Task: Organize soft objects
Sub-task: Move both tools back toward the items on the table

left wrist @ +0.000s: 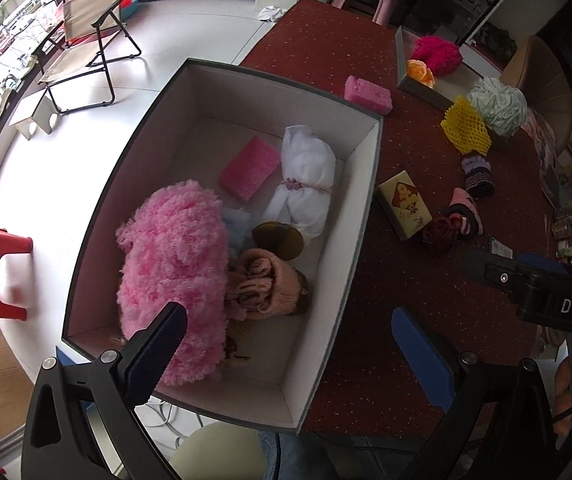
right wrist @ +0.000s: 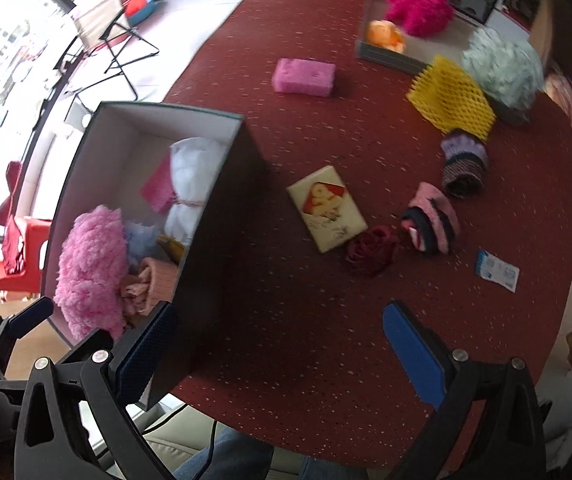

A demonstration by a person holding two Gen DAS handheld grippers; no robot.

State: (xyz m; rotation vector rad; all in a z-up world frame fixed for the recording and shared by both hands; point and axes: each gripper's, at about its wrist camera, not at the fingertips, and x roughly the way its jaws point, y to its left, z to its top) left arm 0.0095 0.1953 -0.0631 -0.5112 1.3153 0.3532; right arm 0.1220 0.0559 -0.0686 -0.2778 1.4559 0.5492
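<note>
Hovering over the red speckled table (right wrist: 286,128), your right gripper (right wrist: 281,344) hangs empty with jaws spread wide, nearer than the left to the loose items. The dark red knit bundle (right wrist: 372,250) lies ahead and slightly right. Your left gripper (left wrist: 290,344), equally spread and empty, straddles the box (left wrist: 360,216) wall. Behind is a tiled floor (left wrist: 189,24).

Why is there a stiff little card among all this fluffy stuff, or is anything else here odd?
The cream picture card lies flat on the red table beside a dark red cloth and looks hard, unlike the soft things. A small blue-and-white packet looks stray too. The big box hangs over the table's edge. Nothing looks spilled or damaged.
</note>
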